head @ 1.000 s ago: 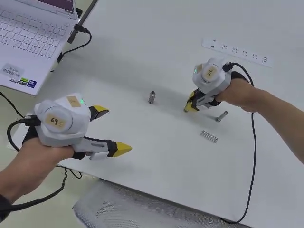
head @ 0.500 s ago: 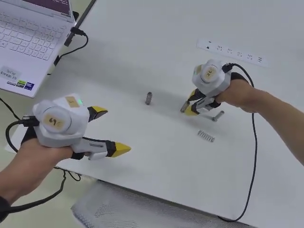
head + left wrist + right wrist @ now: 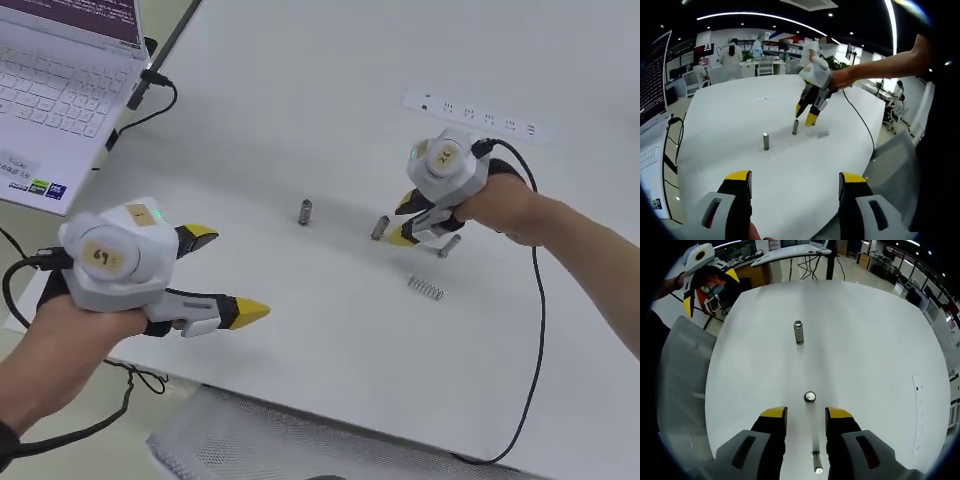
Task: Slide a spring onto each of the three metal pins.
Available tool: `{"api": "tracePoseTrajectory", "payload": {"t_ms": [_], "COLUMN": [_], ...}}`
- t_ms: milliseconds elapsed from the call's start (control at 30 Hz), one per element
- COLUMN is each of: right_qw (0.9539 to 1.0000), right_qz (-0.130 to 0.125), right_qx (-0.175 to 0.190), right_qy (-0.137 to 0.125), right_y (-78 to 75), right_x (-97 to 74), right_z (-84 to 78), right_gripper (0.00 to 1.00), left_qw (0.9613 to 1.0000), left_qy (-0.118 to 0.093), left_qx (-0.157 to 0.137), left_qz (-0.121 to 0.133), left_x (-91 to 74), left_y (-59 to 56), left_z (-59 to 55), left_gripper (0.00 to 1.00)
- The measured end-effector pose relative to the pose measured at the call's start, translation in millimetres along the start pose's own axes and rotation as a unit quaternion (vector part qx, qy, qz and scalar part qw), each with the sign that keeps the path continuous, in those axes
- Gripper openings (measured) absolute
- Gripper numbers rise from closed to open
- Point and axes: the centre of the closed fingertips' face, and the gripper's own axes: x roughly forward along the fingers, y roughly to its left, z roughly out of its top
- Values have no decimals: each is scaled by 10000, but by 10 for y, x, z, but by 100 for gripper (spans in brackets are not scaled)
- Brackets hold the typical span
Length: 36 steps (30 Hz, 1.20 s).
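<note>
Two metal pins stand upright on the white table, each with a spring around it: one (image 3: pixel 305 211) mid-table, the other (image 3: pixel 380 228) just in front of my right gripper (image 3: pixel 402 221). That gripper is open; in its own view the near pin (image 3: pixel 810 397) shows end-on just beyond the right gripper (image 3: pixel 806 412), and the far pin (image 3: pixel 798 332) stands further ahead. A third pin (image 3: pixel 447 245) lies flat beside the right gripper, low between the jaws in its view (image 3: pixel 816 461). A loose spring (image 3: pixel 425 288) lies nearer me. My left gripper (image 3: pixel 225 273) hovers open and empty at the near left.
An open laptop (image 3: pixel 50 90) with a plugged-in cable (image 3: pixel 150 85) sits at the far left. A white power strip (image 3: pixel 475 105) lies at the back. The right gripper's black cable (image 3: pixel 535 330) trails over the near table edge. A mesh chair (image 3: pixel 300 445) stands below that edge.
My right gripper has opened and drawn back slightly, leaving the pin it held standing upright. The left gripper has hardly moved; the head camera has shifted a little.
</note>
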Motion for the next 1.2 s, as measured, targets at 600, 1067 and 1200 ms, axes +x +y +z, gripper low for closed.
{"api": "tracePoseTrajectory", "payload": {"t_ms": [600,1067,1200], "right_qw": [9851,9668,9615], "right_qz": [-605,-841,-860], "right_qx": [1176,1710,1879], "right_qy": [-1102,-1702,-1809], "right_y": [-82,-58,-20], "right_x": [-310,-440,-474], "right_z": [26,3,-43], "right_gripper": [30,32,34], "left_qw": [9998,9998,9997], "left_qy": [-138,-168,-186], "left_qx": [-45,-44,-42], "left_qz": [106,137,141], "left_x": [4,-8,-10], "left_y": [41,35,37], "left_z": [102,139,161], "left_gripper": [67,67,66]}}
